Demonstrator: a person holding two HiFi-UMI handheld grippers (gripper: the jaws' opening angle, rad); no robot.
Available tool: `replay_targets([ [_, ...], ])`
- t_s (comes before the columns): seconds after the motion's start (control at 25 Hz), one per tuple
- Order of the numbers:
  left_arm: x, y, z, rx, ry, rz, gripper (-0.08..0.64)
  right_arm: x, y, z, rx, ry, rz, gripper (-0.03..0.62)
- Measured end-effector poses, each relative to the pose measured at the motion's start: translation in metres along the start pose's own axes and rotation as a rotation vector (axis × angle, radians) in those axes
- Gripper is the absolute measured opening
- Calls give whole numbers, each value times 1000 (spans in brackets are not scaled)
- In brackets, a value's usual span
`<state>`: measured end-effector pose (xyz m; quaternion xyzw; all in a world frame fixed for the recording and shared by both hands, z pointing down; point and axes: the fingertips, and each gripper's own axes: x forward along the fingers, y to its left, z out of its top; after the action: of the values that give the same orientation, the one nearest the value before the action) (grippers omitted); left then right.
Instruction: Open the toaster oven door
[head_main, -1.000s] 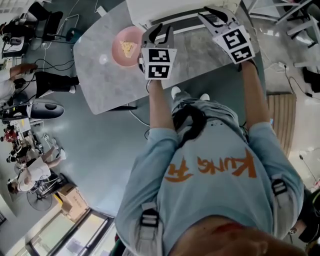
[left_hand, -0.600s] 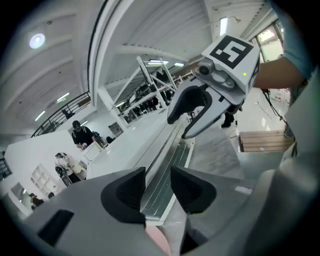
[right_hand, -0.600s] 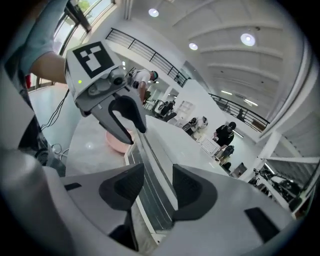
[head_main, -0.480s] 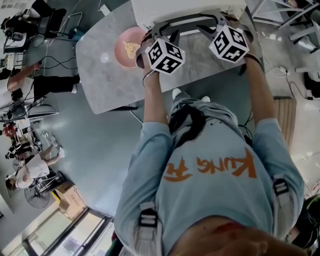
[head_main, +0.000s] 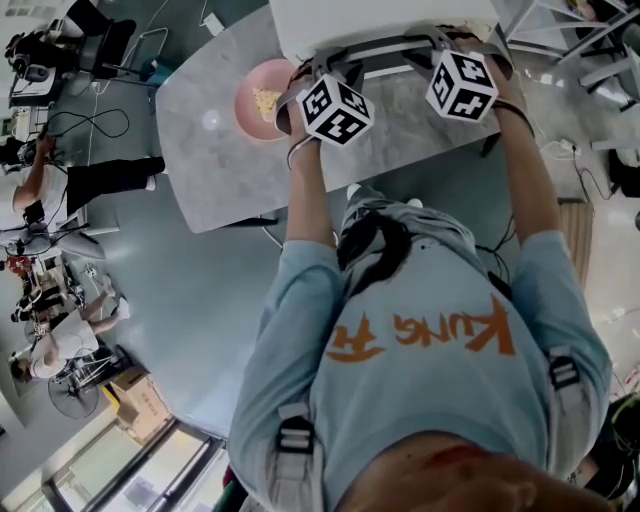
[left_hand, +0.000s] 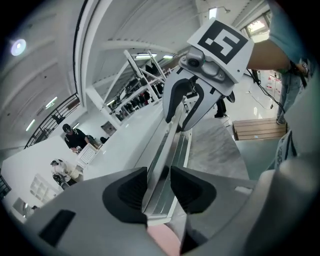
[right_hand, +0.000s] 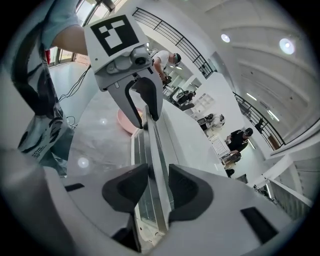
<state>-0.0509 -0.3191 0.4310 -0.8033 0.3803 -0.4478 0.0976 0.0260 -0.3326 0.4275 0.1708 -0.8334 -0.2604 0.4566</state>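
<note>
Black pads of the left gripper (left_hand: 159, 187) straddle the metal handle (left_hand: 167, 145) at bottom centre of its view. Its jaws have just been opening, and a thin gap seems to remain, so it is not clamped. The right gripper (right_hand: 159, 187) has just been closing its jaws on the same handle, and its pads look to press it. Each gripper sits near one end of the bar.

Beside the handle runs the glass door (left_hand: 182, 145), apparently not yet swung down. It belongs to the white oven (head_main: 380, 20) at top centre of the head view, which stands on the table (head_main: 210, 170) by a pink plate (head_main: 255, 100).

To do this well, clamp the left jaws first. Then pull both ends evenly, outward and down along the hinge arc, without dragging the oven.
</note>
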Motion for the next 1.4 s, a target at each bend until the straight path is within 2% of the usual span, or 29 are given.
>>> replay_targets([
  [0.12,1,2,0,0,-3,-15,135,2,3,0,-12,14,25,98],
  [0.56,-2,-14,-2,125,65,-118,103,-3,15,-3,-12,97,62,91],
  [1.04,-22,-55,-7,97,112,-59,100,-24,56,-5,-115,67,82,78],
  [1.24,-22,-75,-15,94,130,-39,98,-23,77,-10,-138,52,47,75],
  [1.4,-24,-95,-22,137,158,-30,92,-26,95,-13,-156,51,12,75],
])
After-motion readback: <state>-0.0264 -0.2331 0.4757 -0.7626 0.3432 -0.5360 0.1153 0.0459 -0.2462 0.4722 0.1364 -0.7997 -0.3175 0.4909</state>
